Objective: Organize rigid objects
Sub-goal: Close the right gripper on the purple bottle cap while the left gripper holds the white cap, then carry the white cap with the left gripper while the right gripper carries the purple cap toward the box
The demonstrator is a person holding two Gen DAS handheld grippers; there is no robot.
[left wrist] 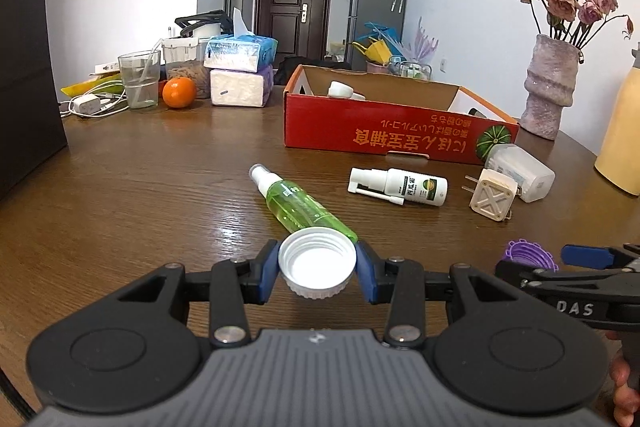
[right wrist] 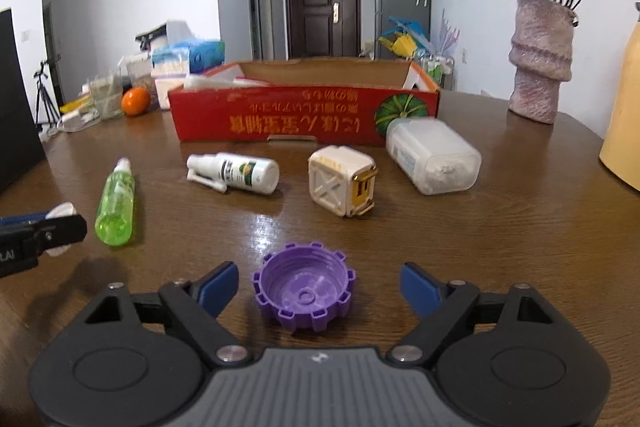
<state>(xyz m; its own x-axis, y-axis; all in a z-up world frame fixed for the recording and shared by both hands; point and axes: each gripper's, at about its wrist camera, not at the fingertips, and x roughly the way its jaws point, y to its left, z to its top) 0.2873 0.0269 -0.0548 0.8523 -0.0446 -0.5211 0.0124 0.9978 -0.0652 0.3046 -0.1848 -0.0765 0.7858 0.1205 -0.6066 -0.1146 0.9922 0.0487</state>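
My left gripper [left wrist: 317, 269] is shut on a white screw cap [left wrist: 317, 262], held above the wooden table with its hollow side up. My right gripper [right wrist: 319, 287] is open around a purple toothed cap [right wrist: 305, 285] that rests on the table; both blue pads stand clear of it. Farther out lie a green spray bottle [right wrist: 115, 207], a white spray bottle [right wrist: 236, 173], a cream plug adapter [right wrist: 344, 187] and a clear plastic box [right wrist: 434, 155]. Behind them stands a red cardboard box [right wrist: 304, 115] holding white items.
A textured vase [right wrist: 540, 63] with dried roses stands at the right, with a yellow container [right wrist: 624, 131] beside it. Tissue packs [left wrist: 240, 75], an orange [left wrist: 179, 91], a glass [left wrist: 139, 79] and cables sit at the far left. A black panel [left wrist: 24, 67] rises on the left edge.
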